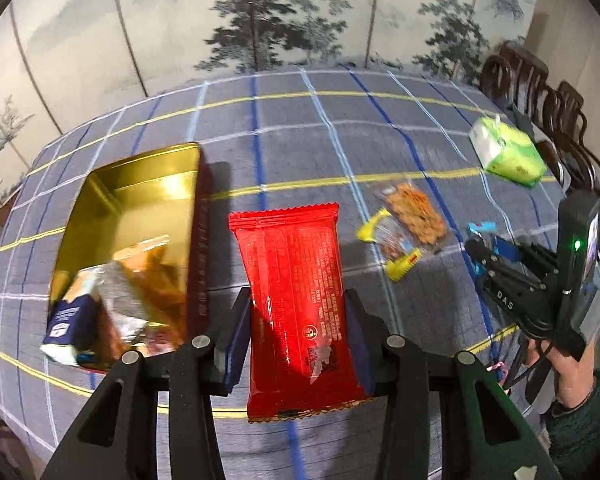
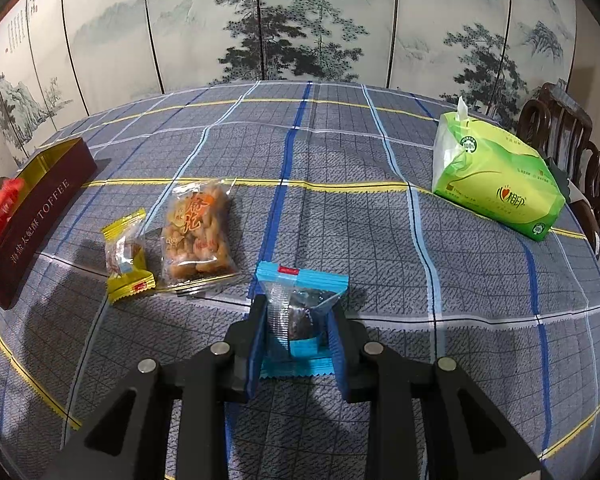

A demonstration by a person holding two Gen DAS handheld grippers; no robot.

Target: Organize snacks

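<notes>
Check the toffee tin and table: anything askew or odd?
Only one thing: the blue-and-white packet in the gold tin pokes over its near rim rather than lying flat. Nothing looks spilled or torn.

Lighting's dim and kind of cool overall, coming from above, with soft dark shadows pooling on the checked tablecloth (image 2: 340,208) under the gripper arms. The gold tin (image 1: 140,200) throws hard yellow glare, and the red packet (image 1: 296,300) has a hot shiny patch low down. The left wrist view is smeary with motion blur, especially the wrappers inside the tin; the right wrist view is crisp. Heavy fisheye bending plus black corners in both.
</notes>
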